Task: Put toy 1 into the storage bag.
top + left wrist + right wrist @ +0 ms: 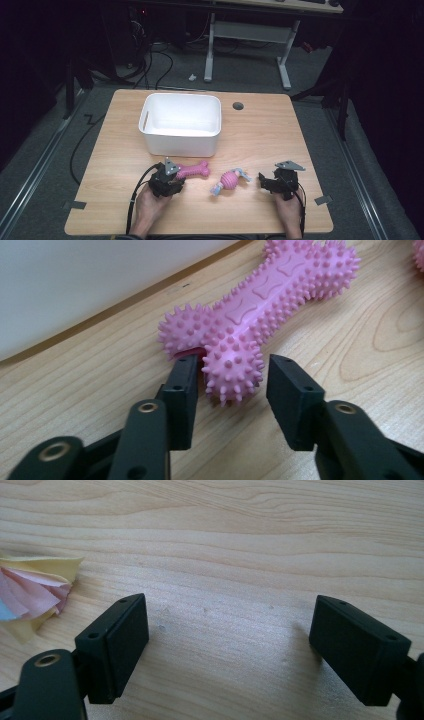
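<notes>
A pink spiky rubber bone (194, 170) lies on the wooden table (260, 135) just in front of the white bin (180, 142). My left gripper (178, 175) is at the bone's near end. In the left gripper view one knob of the bone (270, 290) sits between the jaws of this gripper (230, 375): the left pad touches it and a thin gap shows at the right pad. A pink ribbed ball toy with pastel rope ends (230, 180) lies mid-table. My right gripper (263, 181) rests to its right, open (230, 625) over bare wood, with a frayed rope end (30, 590) at its left.
The bin's white wall (75, 280) stands close behind the bone. A round cable hole (238, 106) sits in the table at the back right of the bin. Beyond the table are desk legs and cables on the floor.
</notes>
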